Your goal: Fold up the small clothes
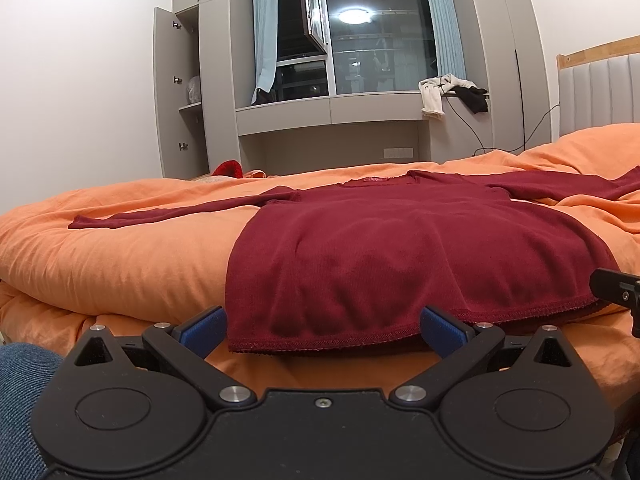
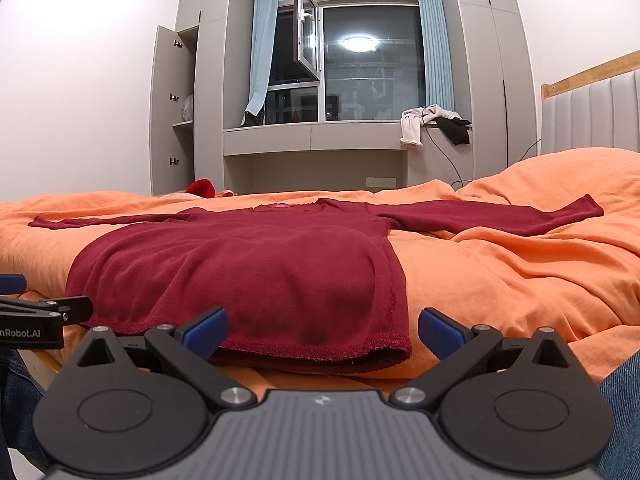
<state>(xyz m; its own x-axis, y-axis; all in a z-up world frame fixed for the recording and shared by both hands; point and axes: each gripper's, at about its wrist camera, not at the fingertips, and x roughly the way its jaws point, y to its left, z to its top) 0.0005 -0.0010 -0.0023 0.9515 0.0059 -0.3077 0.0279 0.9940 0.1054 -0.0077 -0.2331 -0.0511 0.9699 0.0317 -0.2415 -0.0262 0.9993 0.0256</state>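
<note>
- bed (image 1: 120, 248) under an orange duvet (image 2: 500, 280) carries everything; soft, rumpled toward the headboard side, so we expect cloth to drag rather than slide when pulled
- wardrobe (image 2: 172, 112) at the far wall, door swung open; something pale sits on a shelf, too small to identify; window ledge (image 2: 360, 128) holds a white garment and a dark one draped over the edge, not ours
- dark red long-sleeved top (image 1: 380, 256) is the task item; lies flat on the duvet, both sleeves spread outward, neckline away from us, hem toward us at the bed's near edge; we judge that layout is deliberate, it exposes both bottom corners for a first fold; nothing folded yet
- left gripper (image 1: 323, 330) sits low at the hem's left corner; blue fingers (image 1: 202, 330) spread wide, nothing between them but the hem edge ahead, not clamped
- right gripper (image 2: 323, 330) mirrors it at the hem's right corner (image 2: 400, 348); fingers (image 2: 440, 332) equally wide apart, holding nothing
- likely next: each pinches its corner; risk is catching duvet along with the hem, since the two lie touching
</note>
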